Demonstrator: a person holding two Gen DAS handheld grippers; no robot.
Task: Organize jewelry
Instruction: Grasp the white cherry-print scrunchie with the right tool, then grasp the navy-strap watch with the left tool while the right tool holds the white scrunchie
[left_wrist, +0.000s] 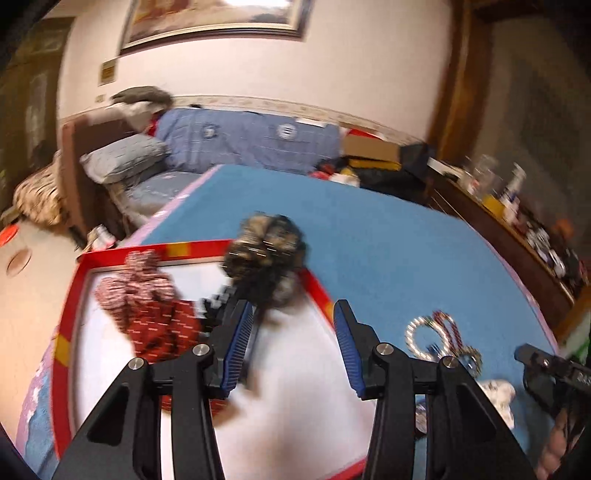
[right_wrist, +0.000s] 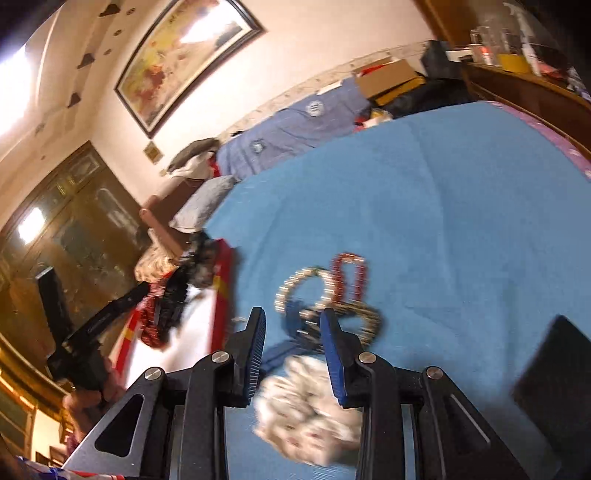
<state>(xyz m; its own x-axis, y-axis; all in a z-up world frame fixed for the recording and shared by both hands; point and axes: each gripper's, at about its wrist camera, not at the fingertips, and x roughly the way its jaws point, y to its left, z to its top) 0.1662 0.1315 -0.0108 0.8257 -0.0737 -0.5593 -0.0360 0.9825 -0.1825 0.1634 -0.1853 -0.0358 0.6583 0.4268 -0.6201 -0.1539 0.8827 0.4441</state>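
Bed: blue blanket (right_wrist: 443, 192), red tray (left_wrist: 64, 347).
Left gripper (left_wrist: 291, 325): spread; dark scrunchie (left_wrist: 266, 266) soft, light.
Right gripper (right_wrist: 293, 332): spread over white scrunchie (right_wrist: 306, 402); pinch its puffy middle.

A red-rimmed box (left_wrist: 317, 286) with a white floor sits on the blue cloth. Inside it, toward its left side, lies a red-and-white patterned scrunchie (left_wrist: 147, 306) – bunched and crumpled. A dark, brown-and-black scrunchie (left_wrist: 266, 254) appears over the box's far rim, blurred; whether it rests on anything cannot be told. On the cloth to the right of the box lies a cluster of bracelets (right_wrist: 325, 295) – a pale beaded ring, a red beaded loop, a gold-toned one – overlapping one another. Just nearer than these sits a white fluffy scrunchie (right_wrist: 306, 406).
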